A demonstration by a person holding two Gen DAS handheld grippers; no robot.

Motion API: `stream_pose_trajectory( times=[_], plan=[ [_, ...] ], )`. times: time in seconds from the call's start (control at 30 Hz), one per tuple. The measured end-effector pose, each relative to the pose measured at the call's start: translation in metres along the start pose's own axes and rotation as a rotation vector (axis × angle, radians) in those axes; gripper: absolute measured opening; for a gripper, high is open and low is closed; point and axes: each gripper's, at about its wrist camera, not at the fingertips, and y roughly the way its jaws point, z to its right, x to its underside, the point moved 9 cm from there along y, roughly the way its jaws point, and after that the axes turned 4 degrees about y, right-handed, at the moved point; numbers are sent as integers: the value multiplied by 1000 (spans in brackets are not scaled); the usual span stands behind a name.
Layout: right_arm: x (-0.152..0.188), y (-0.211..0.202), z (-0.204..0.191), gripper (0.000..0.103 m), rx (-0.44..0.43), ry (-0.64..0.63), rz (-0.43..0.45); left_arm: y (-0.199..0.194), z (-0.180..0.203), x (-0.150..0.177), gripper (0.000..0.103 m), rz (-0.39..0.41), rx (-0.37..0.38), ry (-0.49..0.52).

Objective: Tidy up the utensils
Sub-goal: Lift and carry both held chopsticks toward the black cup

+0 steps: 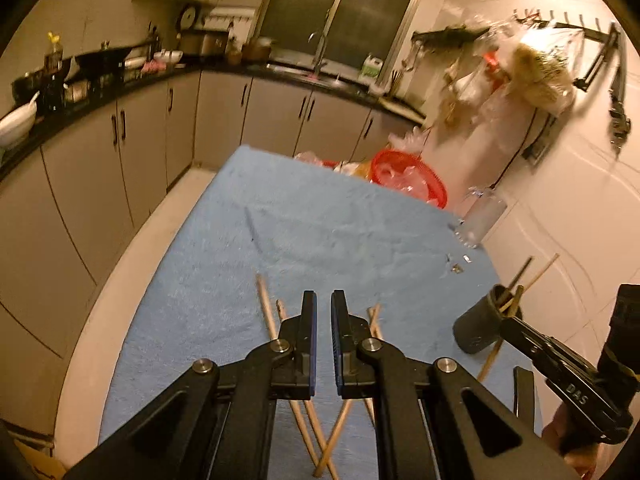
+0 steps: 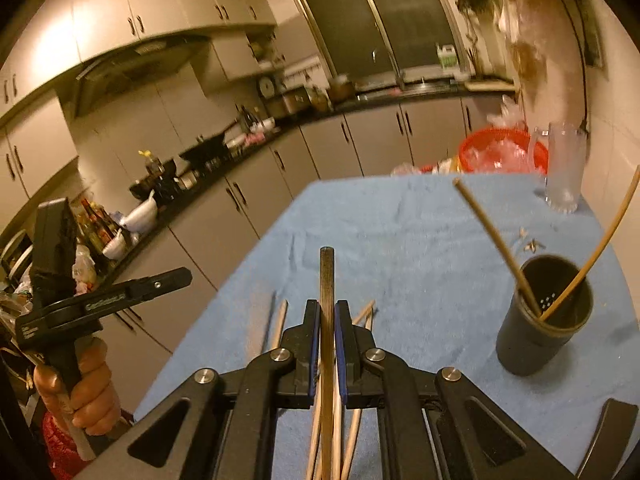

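Left claw (image 1: 323,344): clenched, nothing between the blue pads, hovering above the loose chopsticks.
Right claw (image 2: 327,348): clamping on a dark chopstick (image 2: 326,280), the stick standing up and away between the pads, its lower end running out of the bottom edge.
Loose chopsticks (image 1: 267,308): lying crossed on the blue cloth (image 1: 312,224) at the near end of the surface, mostly hidden under the left claw's frame; count impossible to tell.
Same pile, right wrist view: showing only as pale tips (image 2: 280,320) poking out on both sides of the claw, the rest covered.
Holder (image 2: 544,316): dark round cup standing upright on the cloth, near right, carrying two pale sticks (image 2: 492,240) leaning apart; small holes showing at its bottom.
Holder, left wrist view (image 1: 482,324): partly blocked by the right claw's arm crossing in front; sticks inside looking blurred.
Glass jug (image 2: 562,168): standing at the far right of the surface, smeared by motion.
Red basket (image 1: 408,178): sitting at the far edge, holding crumpled clear plastic, contents hard to make out.
Small bits (image 1: 460,262): lying on the cloth near the jug, too small to identify.
Person's hand (image 2: 86,392): gripping the left tool's handle at the left edge, cut off by the frame.
Wall hangings (image 1: 532,68): bags on hooks, far right, too blurred to name.
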Motion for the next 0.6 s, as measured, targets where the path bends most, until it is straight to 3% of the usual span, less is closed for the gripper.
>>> stream_pose_trajectory(
  times=[0.17, 0.3, 0.33, 0.37, 0.4, 0.53, 0.6],
  plan=[
    [-2, -7, 2, 8, -2, 11, 22, -9, 12, -6, 7, 32, 0, 45],
    [-2, -10, 1, 8, -2, 18, 28, 23, 3, -5, 7, -63, -22, -4],
    [-1, -11, 3, 8, -4, 18, 28, 36, -2, -3, 13, -101, -33, -11],
    [-1, -11, 3, 8, -9, 19, 26, 51, -7, 1, 26, -154, -35, -20],
    [0, -11, 2, 8, -13, 19, 23, 62, -11, 4, 31, -188, -28, -44],
    [2, -9, 4, 8, -18, 18, 19, 117, -36, 11, 31, -297, -65, -118],
    [3, -8, 6, 8, -18, 20, 16, 140, -49, 13, 31, -332, -120, -145]
  ],
)
